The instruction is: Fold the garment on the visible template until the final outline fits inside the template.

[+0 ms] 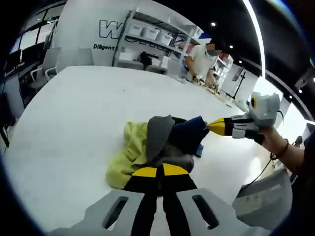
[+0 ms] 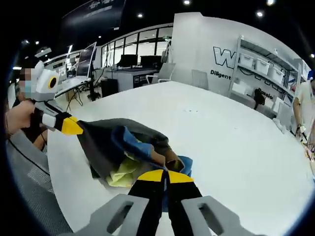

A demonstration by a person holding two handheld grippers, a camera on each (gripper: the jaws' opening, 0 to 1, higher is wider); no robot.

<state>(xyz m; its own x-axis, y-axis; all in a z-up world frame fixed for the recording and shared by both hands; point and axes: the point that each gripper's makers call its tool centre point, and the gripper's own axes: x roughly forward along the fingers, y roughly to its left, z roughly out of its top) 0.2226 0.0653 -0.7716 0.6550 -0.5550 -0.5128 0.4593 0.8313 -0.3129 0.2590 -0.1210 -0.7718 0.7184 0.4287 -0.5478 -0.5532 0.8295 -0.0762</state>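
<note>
While the white table [image 1: 74,108] spreads wide under everything, the garment [image 1: 162,142], a bunched heap of yellow, grey and dark blue cloth, lies on it near the edge closest to the person. The left gripper [image 1: 158,172] has its yellow-tipped jaws closed together on the grey cloth at the near side. The right gripper [image 2: 165,176] is likewise clamped on the garment's blue edge. Shelves [image 1: 157,37] with bins line the far wall.
</note>
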